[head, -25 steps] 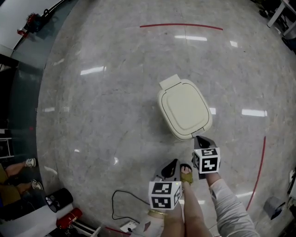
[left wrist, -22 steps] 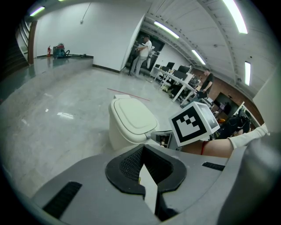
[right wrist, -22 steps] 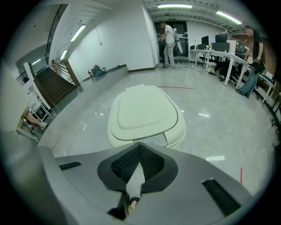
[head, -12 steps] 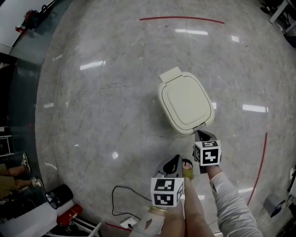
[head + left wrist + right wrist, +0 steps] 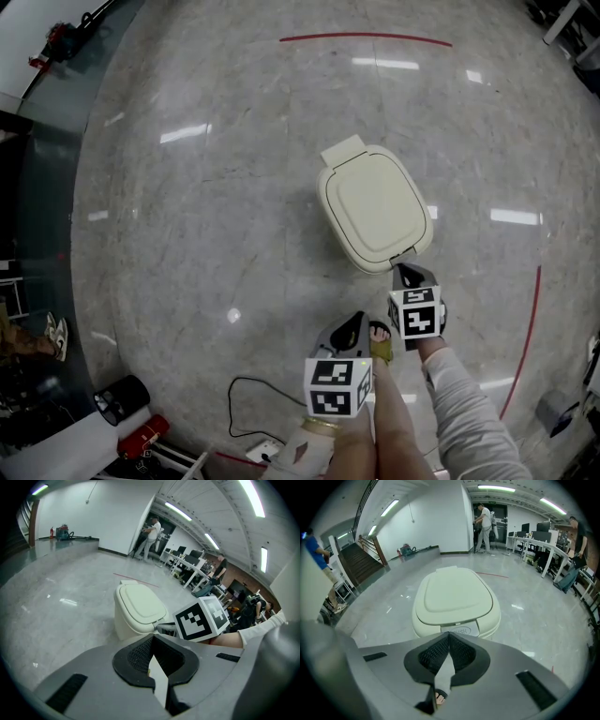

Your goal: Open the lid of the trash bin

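Note:
A cream trash bin (image 5: 375,206) stands on the marble floor with its lid (image 5: 454,595) down and a push tab (image 5: 461,630) on its near edge. My right gripper (image 5: 410,273) is shut with nothing in it, its tip just in front of that tab, close above the bin's near rim. My left gripper (image 5: 349,334) is shut and empty too, held lower and to the left of the bin, apart from it. In the left gripper view the bin (image 5: 138,611) shows ahead, with the right gripper's marker cube (image 5: 202,618) beside it.
A red line (image 5: 366,38) curves across the floor beyond the bin and another runs at the right (image 5: 527,337). A black cable (image 5: 246,412) and a socket strip lie near my feet. Desks and people (image 5: 485,510) are far off.
My right gripper has moved forward to the bin's near edge. The left gripper has kept about the same place. A person's feet at the far left have moved away.

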A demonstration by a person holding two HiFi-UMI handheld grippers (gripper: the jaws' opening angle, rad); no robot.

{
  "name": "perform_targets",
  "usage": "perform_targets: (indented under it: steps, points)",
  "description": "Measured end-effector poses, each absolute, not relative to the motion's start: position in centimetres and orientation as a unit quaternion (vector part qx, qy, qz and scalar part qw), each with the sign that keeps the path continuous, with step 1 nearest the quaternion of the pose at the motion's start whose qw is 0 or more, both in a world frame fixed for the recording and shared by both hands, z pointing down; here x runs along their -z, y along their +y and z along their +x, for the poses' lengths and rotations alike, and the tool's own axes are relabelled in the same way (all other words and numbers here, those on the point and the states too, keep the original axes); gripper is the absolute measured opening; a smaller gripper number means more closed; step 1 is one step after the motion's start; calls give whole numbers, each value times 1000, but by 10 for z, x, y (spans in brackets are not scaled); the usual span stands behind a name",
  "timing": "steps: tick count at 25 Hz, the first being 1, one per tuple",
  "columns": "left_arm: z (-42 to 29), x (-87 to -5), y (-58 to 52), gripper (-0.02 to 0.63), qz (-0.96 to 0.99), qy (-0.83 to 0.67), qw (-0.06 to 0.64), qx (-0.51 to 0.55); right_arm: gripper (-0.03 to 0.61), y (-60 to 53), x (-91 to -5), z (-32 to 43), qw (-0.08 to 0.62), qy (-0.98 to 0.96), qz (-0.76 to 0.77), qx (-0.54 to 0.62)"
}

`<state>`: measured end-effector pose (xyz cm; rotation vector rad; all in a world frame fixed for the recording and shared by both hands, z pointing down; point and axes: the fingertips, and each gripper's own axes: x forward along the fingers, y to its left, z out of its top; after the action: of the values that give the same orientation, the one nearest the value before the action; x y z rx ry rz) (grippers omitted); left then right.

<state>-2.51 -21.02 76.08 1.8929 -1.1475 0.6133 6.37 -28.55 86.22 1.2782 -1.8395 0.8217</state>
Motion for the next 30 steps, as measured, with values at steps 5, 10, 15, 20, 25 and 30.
perform_targets:
  steps: [5, 10, 15, 20, 25, 30]
  points:
    - [-25, -761, -208, 5, 752, -455, 410, -243, -2, -286, -863, 65, 366, -715, 500, -324]
    - [-24, -759, -208, 5, 753, -454, 410, -242, -2, -287, -862, 65, 363, -713, 504, -324]
    - [-25, -756, -208, 5, 754, -453, 408, -242, -2, -289, -859, 64, 367, -707, 508, -327]
    - [-25, -747, -209, 5, 756, -455, 403, -243, -2, -282, -850, 68, 369, -697, 514, -338]
    - [-23, -732, -212, 5, 762, -452, 395, -244, -2, -271, -827, 67, 354, -705, 511, -342]
    - [-19, -707, -215, 5, 769, -453, 382, -239, -2, -264, -789, 61, 319, -720, 509, -348]
